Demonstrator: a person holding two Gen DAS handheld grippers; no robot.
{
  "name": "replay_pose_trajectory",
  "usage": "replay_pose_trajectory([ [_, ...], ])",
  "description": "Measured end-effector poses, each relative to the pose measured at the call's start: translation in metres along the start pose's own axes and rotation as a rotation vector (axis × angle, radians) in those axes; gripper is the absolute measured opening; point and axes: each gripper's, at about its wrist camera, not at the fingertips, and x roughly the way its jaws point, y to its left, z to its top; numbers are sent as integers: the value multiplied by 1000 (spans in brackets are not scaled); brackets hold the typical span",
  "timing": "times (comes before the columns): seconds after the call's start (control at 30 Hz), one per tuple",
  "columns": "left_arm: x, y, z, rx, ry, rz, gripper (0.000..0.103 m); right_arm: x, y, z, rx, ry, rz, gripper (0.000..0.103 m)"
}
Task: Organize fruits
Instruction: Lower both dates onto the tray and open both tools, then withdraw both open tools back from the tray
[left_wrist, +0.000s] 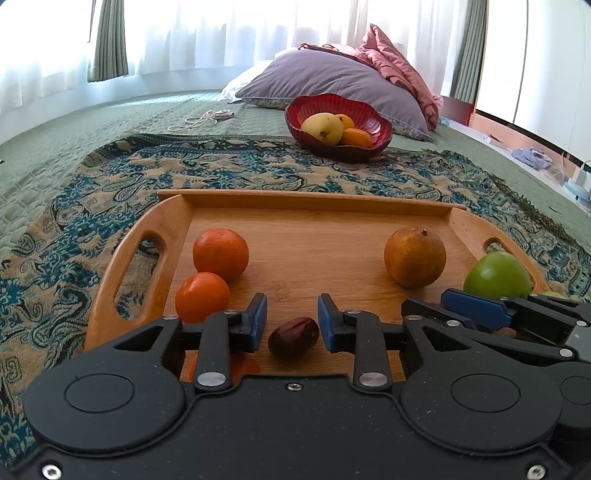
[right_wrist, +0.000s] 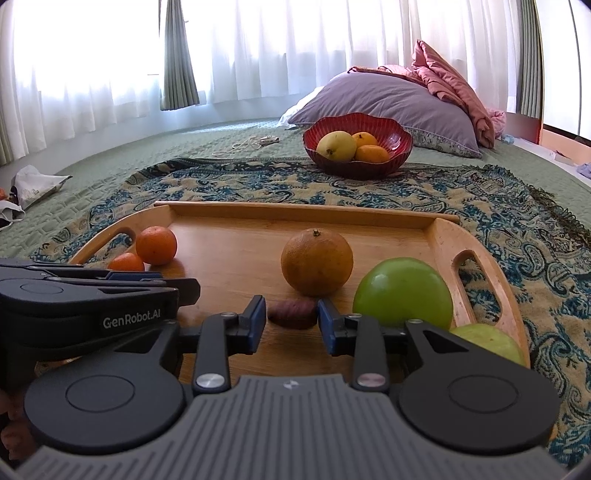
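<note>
In the left wrist view, the left gripper (left_wrist: 291, 321) is seen low over the near part of the wooden tray (left_wrist: 306, 197), its blue fingers (left_wrist: 258, 321) spread apart with nothing clamped. A dark date-like fruit (left_wrist: 293, 337) lies between the fingertips, touched by neither as far as can be told. Beyond the left finger two tangerines (left_wrist: 221, 254) rest touching each other, and an orange patch below that finger may be a third, mostly hidden. Beyond the right finger one browned orange (left_wrist: 414, 257) stands alone, and further right one green apple (left_wrist: 496, 275) is partly covered by the right gripper (left_wrist: 476, 310). Far ahead, the red bowl (left_wrist: 295, 127) holds three fruits: one yellow and two orange. The task is judged to be partly done, three pieces being in the bowl and at least five left on the tray.

In the right wrist view, the right gripper (right_wrist: 291, 319) is likewise held with its fingers (right_wrist: 327, 325) apart and empty, the dark fruit (right_wrist: 293, 314) lying just past the tips, close to the right finger. The browned orange (right_wrist: 317, 262) sits directly beyond it. To the right of the right finger two green apples are counted, a large one (right_wrist: 402, 291) and a paler one (right_wrist: 491, 341) nearer the camera. Two tangerines (right_wrist: 156, 245) are seen far left, behind the left gripper (right_wrist: 140, 282), whose jaw state cannot be told here. The bowl (right_wrist: 314, 142) again shows three fruits. Six pieces are thus counted on the tray (right_wrist: 295, 206) here.
</note>
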Motion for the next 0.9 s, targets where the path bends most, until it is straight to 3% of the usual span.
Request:
replay_pose_trajectory([
  [0.07, -3, 2, 1, -4, -4, 19, 40, -2, 0, 0, 6, -4, 2, 54],
  [0.4, -23, 7, 7, -5, -31, 44, 55, -18, 1, 2, -4, -34, -2, 64],
  [0.47, -29, 8, 8, -15, -38, 34, 67, -21, 1, 3, -5, -37, -5, 68],
  [0.63, -46, 5, 10, 4, -67, 37, 80, -29, 1, 5, 3, -51, -8, 74],
  [0.9, -70, 3, 3, 5, -82, 44, 89, -45, -2, 1, 24, -82, -55, 80],
])
